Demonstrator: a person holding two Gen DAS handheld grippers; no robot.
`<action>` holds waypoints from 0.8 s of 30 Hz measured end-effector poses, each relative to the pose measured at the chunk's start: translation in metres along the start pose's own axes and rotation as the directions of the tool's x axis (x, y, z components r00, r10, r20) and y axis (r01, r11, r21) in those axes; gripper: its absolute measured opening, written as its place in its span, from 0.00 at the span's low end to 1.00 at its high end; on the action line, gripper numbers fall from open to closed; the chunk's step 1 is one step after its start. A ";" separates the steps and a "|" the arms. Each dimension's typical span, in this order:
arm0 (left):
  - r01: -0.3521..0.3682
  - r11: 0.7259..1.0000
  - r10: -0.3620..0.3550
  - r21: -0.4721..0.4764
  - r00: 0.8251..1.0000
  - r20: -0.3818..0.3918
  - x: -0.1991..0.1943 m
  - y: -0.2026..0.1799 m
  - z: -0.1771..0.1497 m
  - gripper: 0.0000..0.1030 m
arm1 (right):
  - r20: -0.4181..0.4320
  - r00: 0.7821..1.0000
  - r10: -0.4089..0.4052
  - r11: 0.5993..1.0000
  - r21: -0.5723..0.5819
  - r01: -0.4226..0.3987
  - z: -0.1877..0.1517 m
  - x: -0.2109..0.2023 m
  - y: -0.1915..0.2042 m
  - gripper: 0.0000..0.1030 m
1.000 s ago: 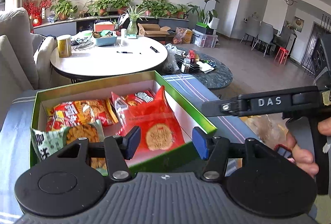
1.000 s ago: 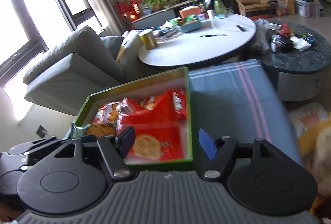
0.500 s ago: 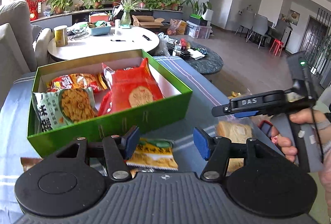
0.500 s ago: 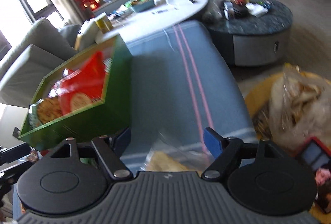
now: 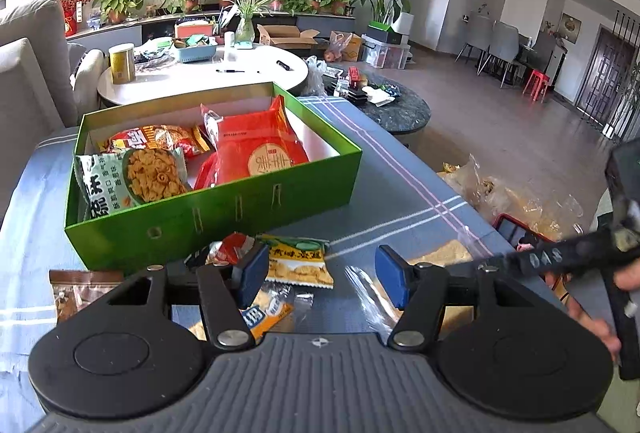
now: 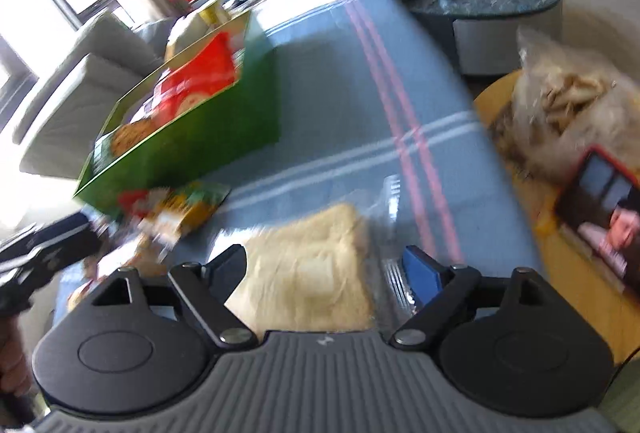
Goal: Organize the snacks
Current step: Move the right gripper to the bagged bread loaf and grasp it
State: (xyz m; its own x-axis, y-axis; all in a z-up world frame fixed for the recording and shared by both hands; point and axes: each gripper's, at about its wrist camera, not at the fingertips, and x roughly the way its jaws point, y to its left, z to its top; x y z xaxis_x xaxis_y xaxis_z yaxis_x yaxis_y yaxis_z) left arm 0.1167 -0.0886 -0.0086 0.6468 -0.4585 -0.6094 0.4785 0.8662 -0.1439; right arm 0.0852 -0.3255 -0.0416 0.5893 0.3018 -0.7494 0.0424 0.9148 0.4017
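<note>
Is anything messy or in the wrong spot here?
Yes. Several snacks lie loose on the blue cloth outside the green box: a yellow chip packet, a brown packet and a clear-wrapped pale slab. Inside the box, the big red bag leans tilted across the others.

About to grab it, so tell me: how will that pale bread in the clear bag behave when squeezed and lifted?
The bread in the clear bag looks soft, so it likely squashes. Its loose, shiny wrap may slip or crinkle. It probably lifts lightly for its bulk.
</note>
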 end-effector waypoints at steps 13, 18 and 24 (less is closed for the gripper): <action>0.086 0.993 -0.074 0.080 0.987 -0.141 0.027 -0.034 -0.024 0.56 | 0.002 1.000 -0.010 1.000 0.010 0.010 -0.010 0.007 0.010 0.81; 0.107 0.993 -0.094 0.055 0.976 -0.198 0.042 -0.037 -0.030 0.58 | 0.007 1.000 -0.005 1.000 0.004 0.005 -0.012 0.006 0.012 0.81; 0.114 0.992 -0.099 0.056 0.971 -0.217 0.052 -0.041 -0.033 0.63 | 0.022 1.000 -0.008 1.000 -0.007 0.009 -0.016 0.007 0.014 0.81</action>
State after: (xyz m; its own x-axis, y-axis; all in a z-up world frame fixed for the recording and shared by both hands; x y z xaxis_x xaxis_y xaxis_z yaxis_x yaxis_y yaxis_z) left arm 0.1111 -0.1413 -0.0599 0.4515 -0.4883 -0.7468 0.5815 0.7958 -0.1687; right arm 0.0772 -0.3063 -0.0492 0.6066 0.2880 -0.7410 0.0416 0.9193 0.3914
